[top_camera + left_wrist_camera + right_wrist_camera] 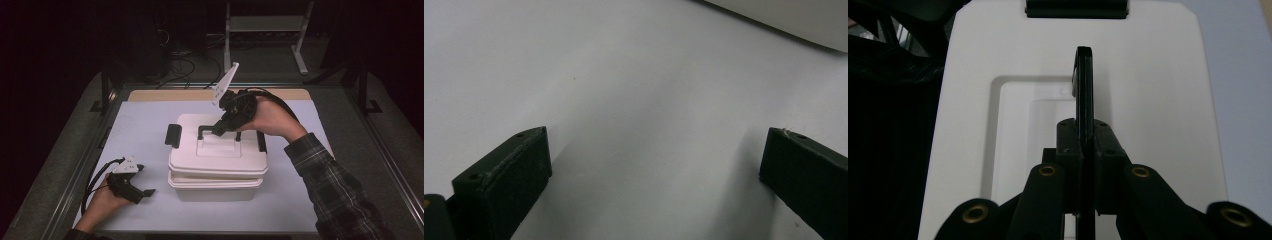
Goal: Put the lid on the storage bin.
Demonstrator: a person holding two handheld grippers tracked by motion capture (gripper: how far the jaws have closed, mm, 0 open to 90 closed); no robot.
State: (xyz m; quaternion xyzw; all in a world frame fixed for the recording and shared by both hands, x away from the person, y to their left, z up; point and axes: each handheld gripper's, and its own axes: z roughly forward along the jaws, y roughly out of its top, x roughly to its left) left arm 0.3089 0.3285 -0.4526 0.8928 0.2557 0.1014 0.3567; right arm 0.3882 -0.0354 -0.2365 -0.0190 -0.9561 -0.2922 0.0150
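Note:
A white plastic box (216, 184) stands mid-table with its white lid (215, 155) on top, slightly raised or offset from the base. The lid carries a black handle (207, 129) standing upright and black latches at its left (172, 135) and right (261, 142) ends. My right gripper (221, 131) is shut on the handle (1084, 95), which runs edge-on between its jaws above the lid (1158, 100). My left gripper (145, 192) rests on the table at the front left, open, with nothing between its fingers (504, 180).
A pale sheet (145, 125) covers the table; a wooden strip (165, 95) runs along its far edge. A dark metal frame (385, 150) borders the table. Cables (180, 67) and a white stand (265, 25) lie on the floor beyond.

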